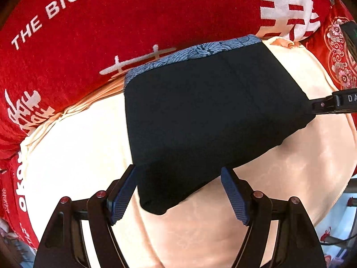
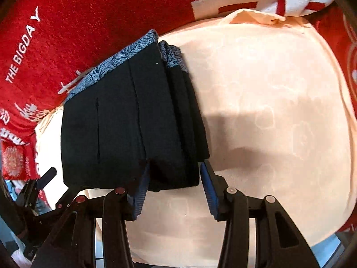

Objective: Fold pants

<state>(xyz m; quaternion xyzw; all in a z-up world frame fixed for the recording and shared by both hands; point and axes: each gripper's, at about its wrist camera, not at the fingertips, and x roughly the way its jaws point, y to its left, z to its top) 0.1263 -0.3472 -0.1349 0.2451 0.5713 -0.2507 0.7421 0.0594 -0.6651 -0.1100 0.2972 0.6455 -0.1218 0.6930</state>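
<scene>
Left wrist view: faced forward, close above the folded black cloth pants (image 1: 200, 116), near corner. Right wrist view: the same pants (image 2: 125, 120), shared on the cream cloth-covered surface (image 2: 267, 111), seen closely from the opposite end.

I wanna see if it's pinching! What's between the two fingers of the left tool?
In the left wrist view, the left tool stands open, and the near corner of the folded black pants lies between its fingers, over the peach cloth.
</scene>
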